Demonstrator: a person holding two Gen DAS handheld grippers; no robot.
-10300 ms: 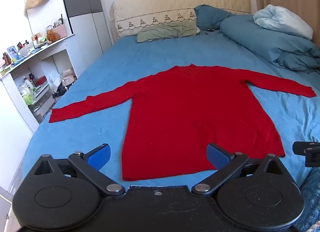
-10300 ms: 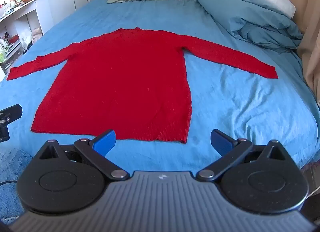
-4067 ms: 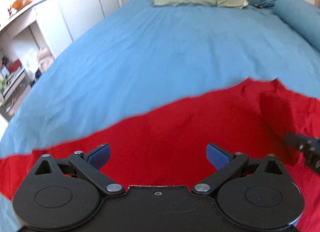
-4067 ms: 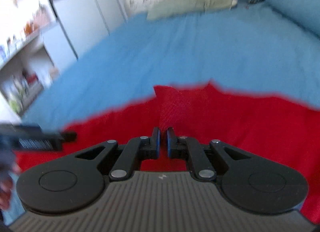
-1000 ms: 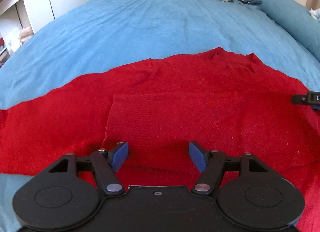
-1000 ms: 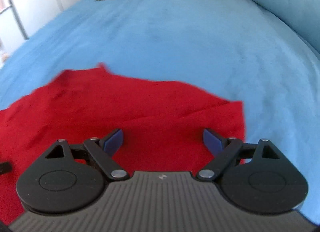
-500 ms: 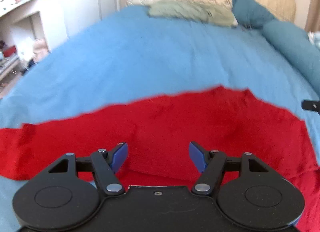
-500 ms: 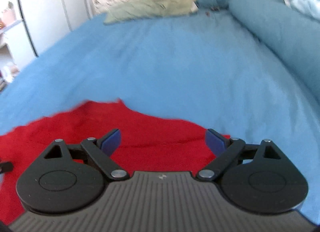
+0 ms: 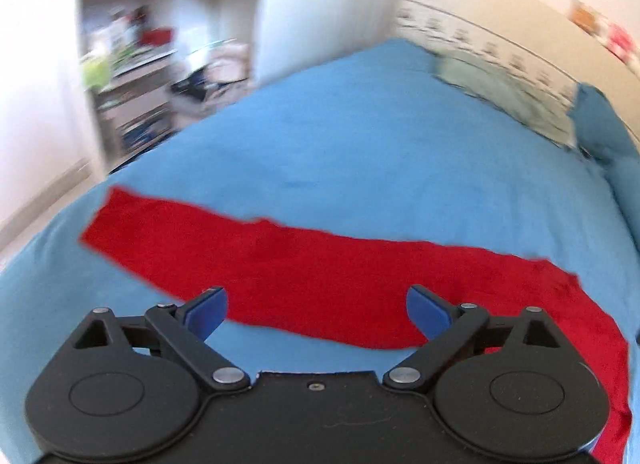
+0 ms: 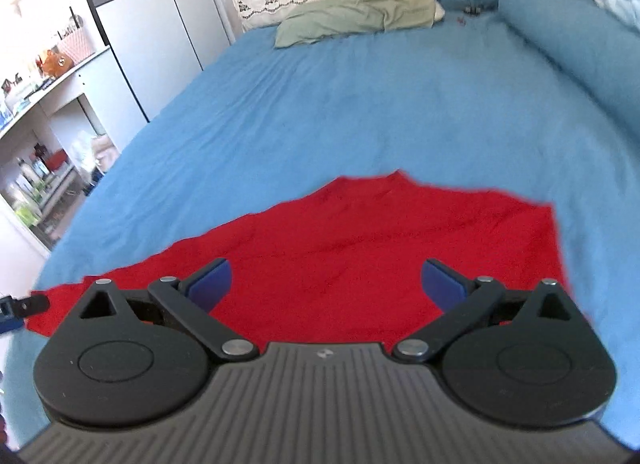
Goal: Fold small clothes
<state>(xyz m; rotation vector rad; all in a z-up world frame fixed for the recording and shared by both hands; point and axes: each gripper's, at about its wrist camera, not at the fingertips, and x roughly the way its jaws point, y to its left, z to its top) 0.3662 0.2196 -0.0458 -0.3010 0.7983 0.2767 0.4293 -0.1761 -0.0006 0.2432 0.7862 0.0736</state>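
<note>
A red long-sleeved sweater lies flat on the blue bed sheet. In the left wrist view its left sleeve (image 9: 280, 264) stretches out to the left, its cuff near the bed's left edge. My left gripper (image 9: 316, 312) is open and empty, just above the sleeve's near edge. In the right wrist view the sweater's body (image 10: 380, 240) shows with its right sleeve folded in, giving a straight right edge. My right gripper (image 10: 326, 280) is open and empty over the body. The left gripper's tip (image 10: 24, 306) shows at the far left.
The blue sheet (image 10: 360, 104) covers the bed. A green pillow (image 10: 352, 20) and cream headboard sit at the far end. A rolled blue duvet (image 10: 568, 36) lies along the right. White shelves with clutter (image 9: 140, 64) and a wardrobe (image 10: 152, 32) stand left of the bed.
My left gripper has swung left from the sweater's body to the outstretched left sleeve and opened wider. My right gripper has pulled back a little and stays open.
</note>
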